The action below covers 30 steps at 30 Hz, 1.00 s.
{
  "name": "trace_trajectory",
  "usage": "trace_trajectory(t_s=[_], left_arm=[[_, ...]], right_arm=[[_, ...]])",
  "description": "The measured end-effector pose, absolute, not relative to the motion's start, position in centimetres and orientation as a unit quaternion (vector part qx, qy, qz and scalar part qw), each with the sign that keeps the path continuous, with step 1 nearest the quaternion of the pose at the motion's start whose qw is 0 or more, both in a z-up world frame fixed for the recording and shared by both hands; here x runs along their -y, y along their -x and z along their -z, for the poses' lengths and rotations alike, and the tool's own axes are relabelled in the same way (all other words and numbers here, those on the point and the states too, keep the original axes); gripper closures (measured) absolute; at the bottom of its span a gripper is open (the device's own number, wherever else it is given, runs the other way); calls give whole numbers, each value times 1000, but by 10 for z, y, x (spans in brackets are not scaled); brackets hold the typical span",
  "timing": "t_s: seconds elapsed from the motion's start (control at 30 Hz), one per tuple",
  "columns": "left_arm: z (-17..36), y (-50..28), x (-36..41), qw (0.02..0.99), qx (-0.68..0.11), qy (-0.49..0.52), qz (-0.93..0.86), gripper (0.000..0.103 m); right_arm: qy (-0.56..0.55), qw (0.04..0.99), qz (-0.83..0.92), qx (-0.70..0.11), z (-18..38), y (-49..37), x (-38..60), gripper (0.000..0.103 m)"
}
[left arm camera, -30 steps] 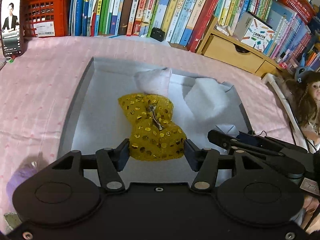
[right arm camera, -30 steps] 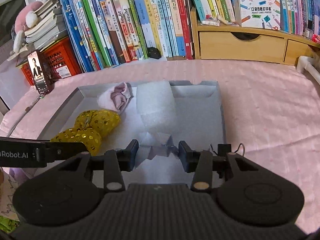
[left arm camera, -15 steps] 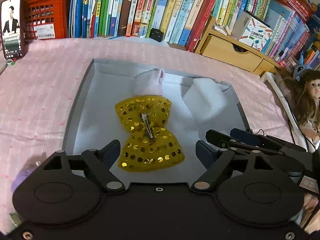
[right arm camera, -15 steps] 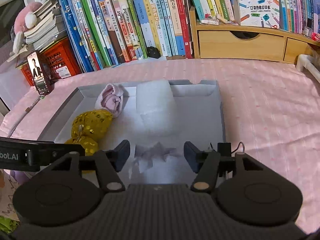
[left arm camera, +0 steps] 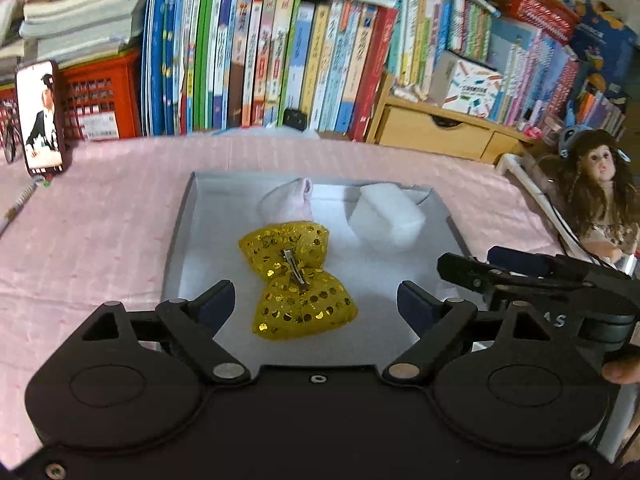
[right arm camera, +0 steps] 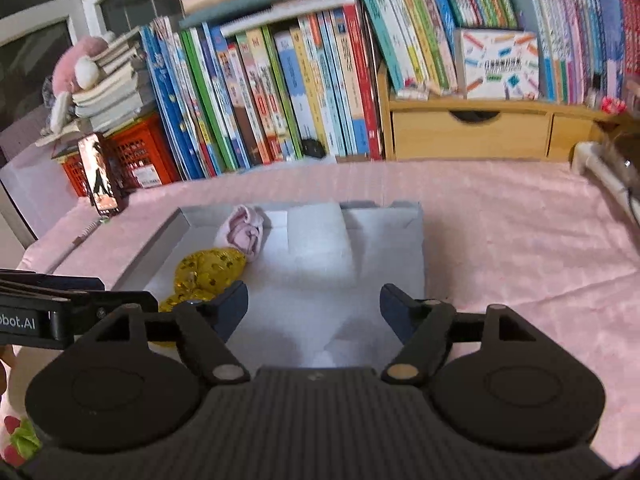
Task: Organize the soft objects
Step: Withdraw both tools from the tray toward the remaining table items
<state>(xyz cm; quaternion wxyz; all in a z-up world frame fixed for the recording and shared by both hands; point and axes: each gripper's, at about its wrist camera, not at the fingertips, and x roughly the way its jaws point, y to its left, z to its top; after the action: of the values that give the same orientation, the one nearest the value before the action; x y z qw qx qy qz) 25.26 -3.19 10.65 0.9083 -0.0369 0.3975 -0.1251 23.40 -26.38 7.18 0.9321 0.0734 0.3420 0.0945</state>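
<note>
A shallow grey box [left arm camera: 180,232] lies on the pink cloth and holds a yellow sequined bow [left arm camera: 298,278], a rolled pink sock [left arm camera: 286,206] and a white foam block [left arm camera: 386,220]. My left gripper [left arm camera: 314,304] is open and empty, hovering above the near end of the bow. My right gripper [right arm camera: 314,306] is open and empty above the box's near right part, where a crumpled white piece [right arm camera: 344,340] lies. The right wrist view also shows the bow [right arm camera: 208,272], the sock [right arm camera: 244,232], the foam [right arm camera: 318,244] and the box [right arm camera: 418,240].
A row of upright books [left arm camera: 272,60] and a wooden drawer unit [left arm camera: 436,132] stand behind the bed. A phone [left arm camera: 40,118] leans by a red crate [left arm camera: 100,100] at left. A doll [left arm camera: 596,192] sits at right. Pink cloth [right arm camera: 520,232] surrounds the box.
Both grippers have opened and pulled back and up. The left let go of the yellow bow, the right let go of the crumpled white piece; both now lie in the box.
</note>
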Motion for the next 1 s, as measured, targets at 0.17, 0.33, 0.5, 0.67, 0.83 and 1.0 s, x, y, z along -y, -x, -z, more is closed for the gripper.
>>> trace_trajectory(t_s=[0.17, 0.33, 0.5, 0.67, 0.83, 1.0], left_arm=[[-118, -220, 28, 919, -368, 37, 140, 15], [-128, -180, 31, 927, -336, 27, 164, 12], [-127, -136, 39, 930, -309, 16, 197, 11], [-120, -95, 45, 930, -292, 18, 224, 10], [-106, -65, 52, 928, -289, 19, 236, 9], [-90, -44, 67, 928, -284, 3, 240, 9]], right_arm=[[-60, 944, -94, -312, -87, -205, 268, 18], [-56, 951, -98, -287, -99, -173, 277, 17], [-62, 956, -101, -269, -107, -139, 286, 15], [-57, 960, -96, -258, -106, -109, 296, 15], [-46, 962, -82, -255, -96, -86, 305, 14], [-38, 961, -70, -265, -81, -74, 313, 14]])
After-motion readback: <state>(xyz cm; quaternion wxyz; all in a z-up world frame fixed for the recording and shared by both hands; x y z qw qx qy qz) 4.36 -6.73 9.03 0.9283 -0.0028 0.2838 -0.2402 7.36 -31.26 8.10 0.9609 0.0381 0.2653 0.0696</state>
